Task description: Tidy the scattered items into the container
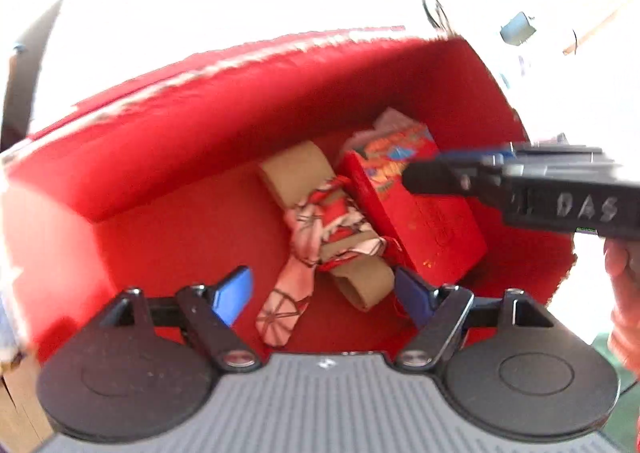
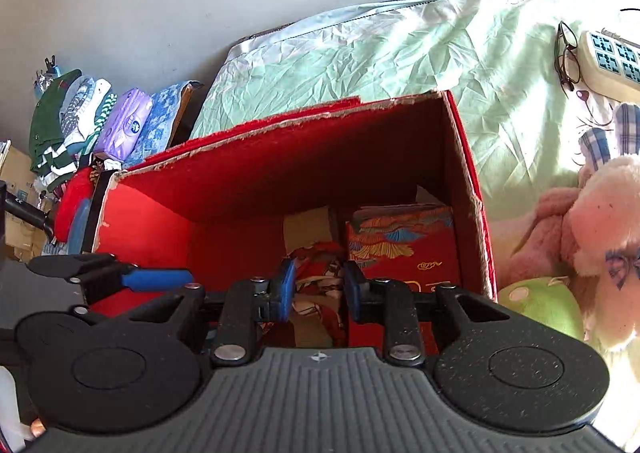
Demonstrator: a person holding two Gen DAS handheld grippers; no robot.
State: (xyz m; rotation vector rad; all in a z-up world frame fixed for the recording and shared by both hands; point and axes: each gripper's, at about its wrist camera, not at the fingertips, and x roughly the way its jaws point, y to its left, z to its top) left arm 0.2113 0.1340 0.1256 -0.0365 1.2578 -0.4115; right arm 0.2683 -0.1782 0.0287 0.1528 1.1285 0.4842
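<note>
the left gripper (image 1: 324, 295) hangs above the open red box (image 1: 168, 157) with its jaws spread wide and nothing clasped; the blue pads (image 1: 234, 295) stand clear of everything, and the patterned cloth strip (image 1: 316, 237) shows below, in the gap between them, lying on the box floor. the right gripper (image 2: 318, 289) has its jaws drawn in to a narrow gap. that same red and white cloth (image 2: 320, 285) shows through the gap, but it appears to lie beneath on the box floor, and the pads do not seem to press on it, so the jaws look released. in the left wrist view the right gripper (image 1: 424, 177) reaches in from the right side over the box, a hand (image 1: 624, 293) behind it.

counted: one red box, two grippers, one patterned cloth strip, one brown band (image 1: 296, 173), one red packet (image 1: 424, 213) with a coloured print.

the red box (image 2: 280, 165) stands on a bed with a pale green sheet (image 2: 380, 49). inside, the brown band lies on the floor with the cloth strip draped across it, and the red packet (image 2: 404, 249) leans toward the right wall, touching the cloth.

outside the box, on the bed to the right, lie a pair of glasses (image 2: 566, 57), a power strip (image 2: 612, 61) and a pink plush toy (image 2: 592, 221). to the left, folded clothes (image 2: 72, 121) and one purple pack (image 2: 124, 125) are stacked by the wall.
</note>
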